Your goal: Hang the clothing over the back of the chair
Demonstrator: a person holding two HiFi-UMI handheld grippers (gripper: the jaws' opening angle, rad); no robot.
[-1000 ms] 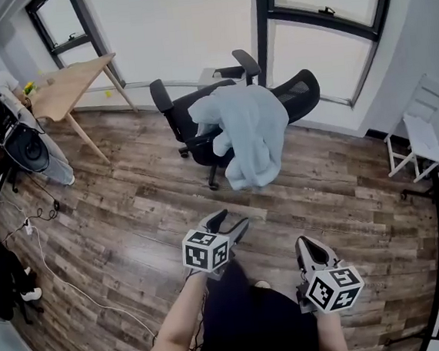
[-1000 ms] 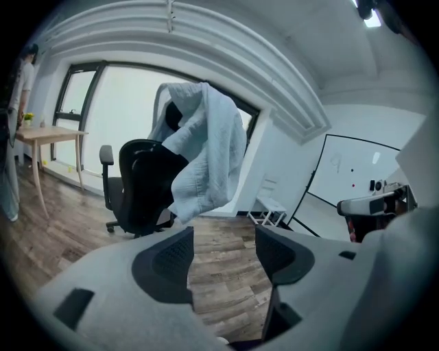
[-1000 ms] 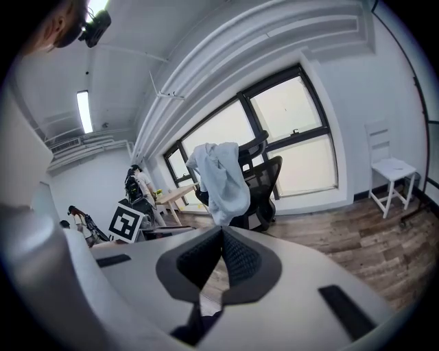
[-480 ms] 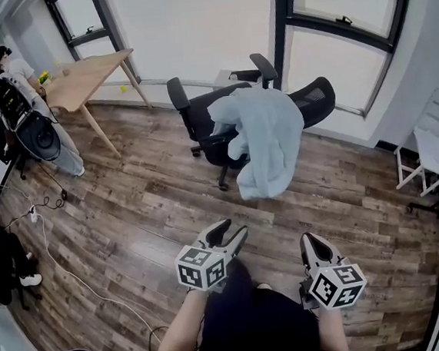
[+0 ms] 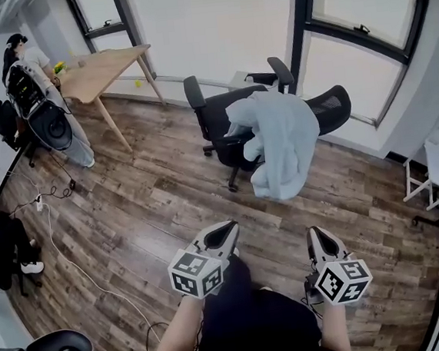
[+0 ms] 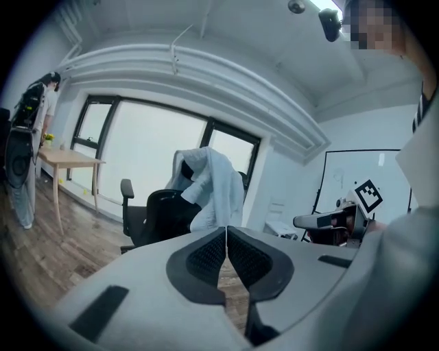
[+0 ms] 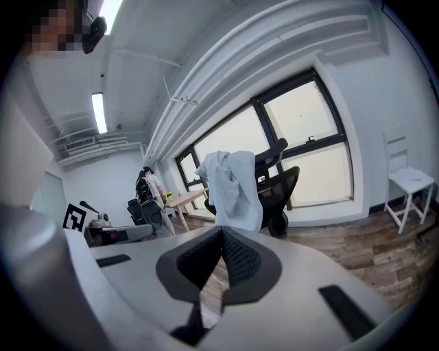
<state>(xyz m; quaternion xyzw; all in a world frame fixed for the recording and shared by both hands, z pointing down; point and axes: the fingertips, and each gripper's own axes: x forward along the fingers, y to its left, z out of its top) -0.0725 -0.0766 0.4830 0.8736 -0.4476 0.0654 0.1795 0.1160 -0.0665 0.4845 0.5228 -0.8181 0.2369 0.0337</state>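
Head view: left gripper point(image 5: 226, 230) and right gripper point(image 5: 319, 238) sit low in front of you, both well apart from the chair point(image 5: 216, 121). The clothing point(image 5: 282, 145), pale blue, is draped on the chair already, bunched up top with a long tail dropping on the side facing you. Its long axis runs near vertical, top end at the chair's upper edge, free end pointing down at the wood floor point(image 5: 144, 193); I can't tell if it straddles the back's rim evenly. Left gripper view: the left gripper point(image 6: 226, 236) has just been closing, its pads are now pressed together with nothing between them, and the clothing point(image 6: 216, 185) hangs over the black chair point(image 6: 154, 212) far ahead. Right gripper view: the right gripper point(image 7: 221, 236) has its jaws pressed together too, empty; the clothing point(image 7: 233, 188) hangs straight down in front of the mesh back point(image 7: 287, 186). The drape looks done or close to done. If you tidy it, walk in first and spread the jaws before contact. Pinch the top fold, not the tail. Lift it over the rim so both halves hang about level, and don't drag, since the chair looks likely to roll.
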